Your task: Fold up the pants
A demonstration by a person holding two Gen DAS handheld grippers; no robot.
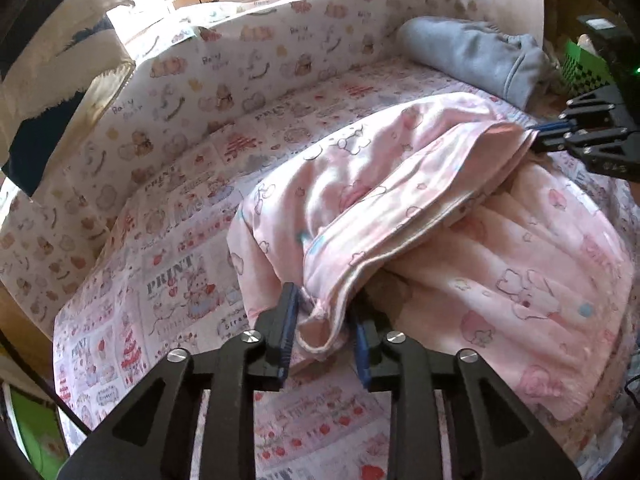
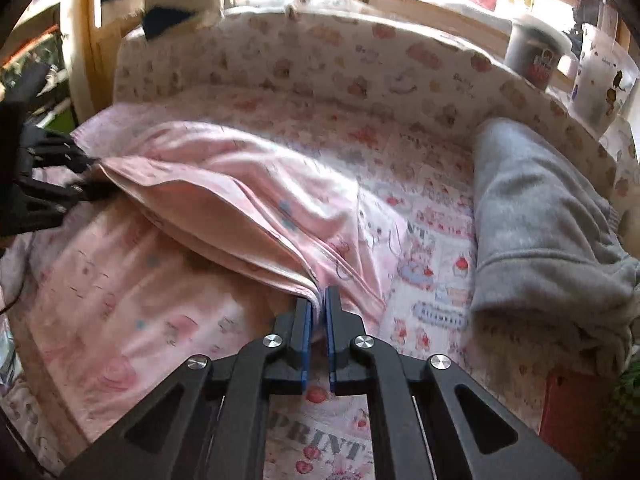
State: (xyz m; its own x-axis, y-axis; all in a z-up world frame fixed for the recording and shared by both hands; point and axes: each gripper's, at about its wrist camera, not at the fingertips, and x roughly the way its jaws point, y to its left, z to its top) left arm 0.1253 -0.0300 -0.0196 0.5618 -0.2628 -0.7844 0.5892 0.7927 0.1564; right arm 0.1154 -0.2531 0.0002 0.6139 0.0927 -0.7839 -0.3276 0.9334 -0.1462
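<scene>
Pink printed pants (image 1: pixel 400 168) lie on a printed bedsheet (image 1: pixel 160 280), with one edge lifted and folded over the rest. My left gripper (image 1: pixel 324 322) is shut on a bunched corner of that edge at the bottom of the left wrist view. My right gripper (image 1: pixel 536 136) pinches the other end of the same edge at the right. In the right wrist view the right gripper (image 2: pixel 318 304) is shut on the thin pants (image 2: pixel 240 184) hem, and the left gripper (image 2: pixel 92 176) holds the far end at the left. The raised edge stretches between both grippers.
A folded grey garment (image 1: pixel 472 52) (image 2: pixel 532 216) lies on the sheet (image 2: pixel 432 240) to the right of the pants. A padded printed bumper (image 1: pixel 240 52) (image 2: pixel 320 60) walls the far side. Cups (image 2: pixel 532 52) stand behind it at the right.
</scene>
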